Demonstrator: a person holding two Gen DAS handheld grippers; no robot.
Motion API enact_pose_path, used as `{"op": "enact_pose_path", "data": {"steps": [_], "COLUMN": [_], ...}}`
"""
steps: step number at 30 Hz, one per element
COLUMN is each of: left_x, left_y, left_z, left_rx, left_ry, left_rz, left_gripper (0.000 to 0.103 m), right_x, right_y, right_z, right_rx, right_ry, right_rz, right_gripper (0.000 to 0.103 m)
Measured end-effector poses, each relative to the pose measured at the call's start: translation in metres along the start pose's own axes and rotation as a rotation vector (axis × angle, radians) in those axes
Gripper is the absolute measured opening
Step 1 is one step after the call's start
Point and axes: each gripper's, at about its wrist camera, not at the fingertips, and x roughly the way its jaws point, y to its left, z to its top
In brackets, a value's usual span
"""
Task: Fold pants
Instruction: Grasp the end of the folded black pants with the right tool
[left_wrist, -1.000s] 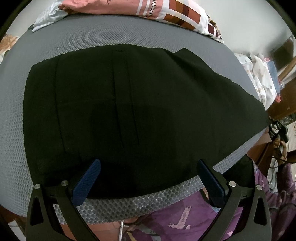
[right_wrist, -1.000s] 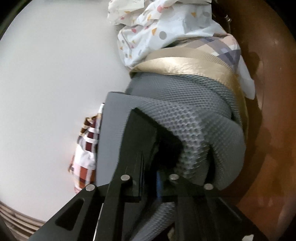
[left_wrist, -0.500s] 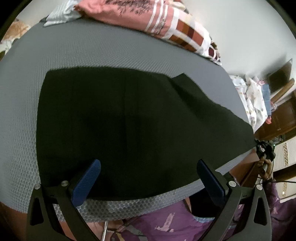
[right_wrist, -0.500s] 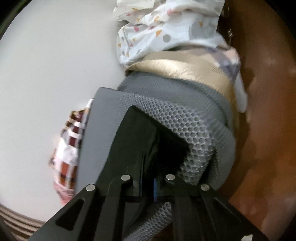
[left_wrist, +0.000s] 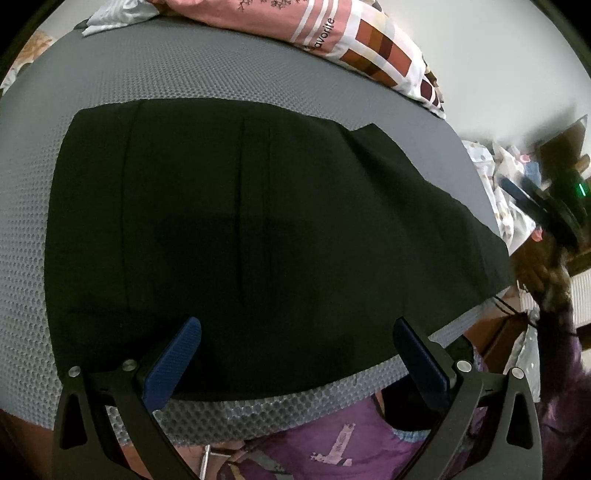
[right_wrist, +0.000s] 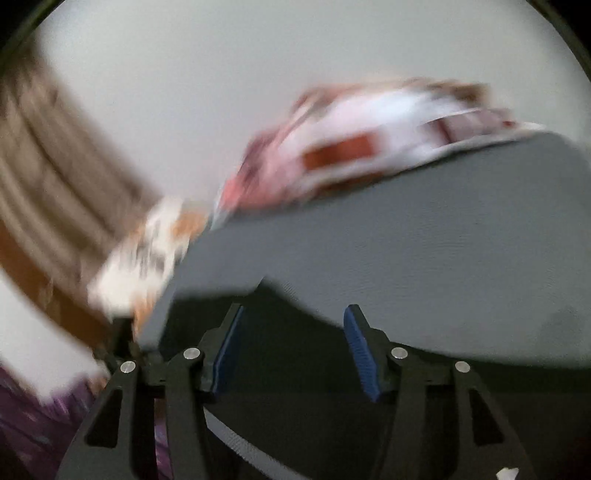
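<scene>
Opening off the pants (right_wrist: 295, 369), the right gripper's (right_wrist: 291, 350) jaws now stand released; left gripper (left_wrist: 295, 354) gapes.

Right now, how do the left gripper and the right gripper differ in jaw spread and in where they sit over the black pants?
The left gripper stands wide open above the near edge of the black pants; the right gripper has a narrower gap, its jaws opening. The left view is sharp; the right view is motion-blurred. Both have blue pads, and neither pinches cloth.
</scene>
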Motion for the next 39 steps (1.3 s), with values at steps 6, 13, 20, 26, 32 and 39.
{"op": "enact_pose_path", "data": {"steps": [6,13,20,26,32,39], "left_x": [0.003,0.001,0.001,-0.001,-0.001,-0.002], "left_y": [-0.006,0.0,-0.002,-0.001,0.0,0.0], "left_z": [0.0,0.001,-0.002,-0.006,-0.006,-0.005], "left_rx": [0.042,0.009,0.007,0.001,-0.004,-0.003], "left_ry": [-0.009,-0.024,-0.026,-0.028,-0.029,-0.029], "left_rz": [0.017,-0.02,-0.019,-0.02,-0.024,-0.021], "left_gripper": [0.103,0.103,0.103,0.103,0.103,0.103], "right_x": [0.135,0.19,0.199,0.195,0.21,0.205], "right_y": [0.03,0.035,0.054,0.03,0.052,0.049], "right_z": [0.029,0.032,0.029,0.048,0.04,0.042], "right_rx": [-0.114,-0.219,-0.296,-0.234,-0.318,-0.336], "right_ry": [0.215,0.353,0.385,0.351,0.418,0.413], "right_rz": [0.083,0.047,0.079,0.027,0.103,0.149], "right_gripper": [0.054,0.029,0.011,0.039,0.034,0.031]}}
